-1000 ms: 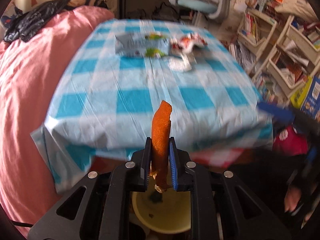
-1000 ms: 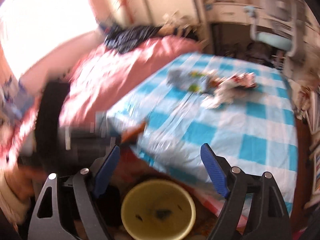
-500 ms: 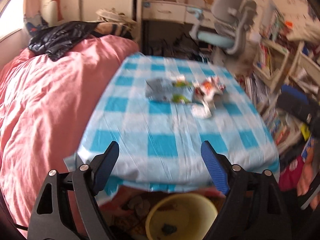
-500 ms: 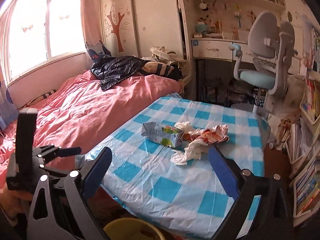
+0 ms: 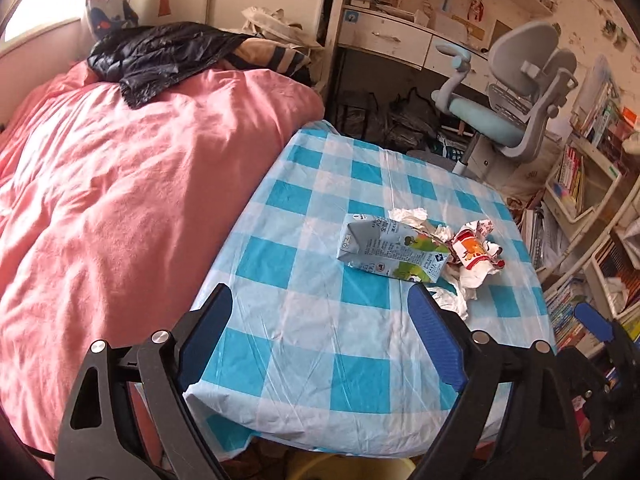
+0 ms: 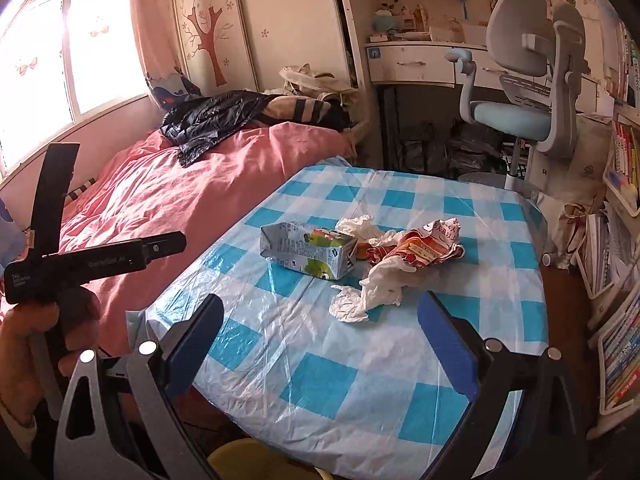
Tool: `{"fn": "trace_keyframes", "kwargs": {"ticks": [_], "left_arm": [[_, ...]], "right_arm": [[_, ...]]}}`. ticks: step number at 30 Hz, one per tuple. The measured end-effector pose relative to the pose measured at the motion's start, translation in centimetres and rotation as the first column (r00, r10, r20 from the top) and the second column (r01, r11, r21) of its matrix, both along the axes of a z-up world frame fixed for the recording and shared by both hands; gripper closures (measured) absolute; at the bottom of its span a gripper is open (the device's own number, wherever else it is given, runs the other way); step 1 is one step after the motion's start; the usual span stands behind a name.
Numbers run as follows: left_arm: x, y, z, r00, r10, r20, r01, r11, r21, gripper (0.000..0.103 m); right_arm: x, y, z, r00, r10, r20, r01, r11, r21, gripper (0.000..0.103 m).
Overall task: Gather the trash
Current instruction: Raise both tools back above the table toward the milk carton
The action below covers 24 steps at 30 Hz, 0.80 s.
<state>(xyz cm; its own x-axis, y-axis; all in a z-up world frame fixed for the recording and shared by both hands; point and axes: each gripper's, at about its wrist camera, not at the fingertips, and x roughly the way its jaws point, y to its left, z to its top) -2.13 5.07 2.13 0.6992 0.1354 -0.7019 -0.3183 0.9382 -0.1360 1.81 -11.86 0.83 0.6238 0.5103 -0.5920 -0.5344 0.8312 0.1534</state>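
Black claw (image 5: pixel 320 340) frames, blue pads (image 5: pixel 434 336), silver screws, white cuff (image 6: pixel 16 420)

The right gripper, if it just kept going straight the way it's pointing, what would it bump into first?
Probably the checked tablecloth. The right gripper is open and empty, tilted down at bare cloth. The crumpled white tissue lies just beyond, a little right of its line, then the milk carton. Depth is hard to judge here.
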Motion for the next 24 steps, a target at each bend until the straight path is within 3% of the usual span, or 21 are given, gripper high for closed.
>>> {"fn": "trace_keyframes", "kwargs": {"ticks": [10, 24], "left_arm": [[1.0, -0.2, -1.0, 1.0, -0.01, -0.025, 0.01, 1.0, -0.002, 0.017], [2.1, -1.3, -1.2, 0.998, -0.047, -0.035, 0.047, 0.999, 0.003, 0.017]], "right_arm": [[0.4, 1.8, -0.6, 0.999, 0.032, 0.013, -0.031, 0.997, -0.071, 0.01], [0.9, 1.7, -0.8, 0.999, 0.031, 0.01, -0.03, 0.997, -0.076, 0.01]]}}
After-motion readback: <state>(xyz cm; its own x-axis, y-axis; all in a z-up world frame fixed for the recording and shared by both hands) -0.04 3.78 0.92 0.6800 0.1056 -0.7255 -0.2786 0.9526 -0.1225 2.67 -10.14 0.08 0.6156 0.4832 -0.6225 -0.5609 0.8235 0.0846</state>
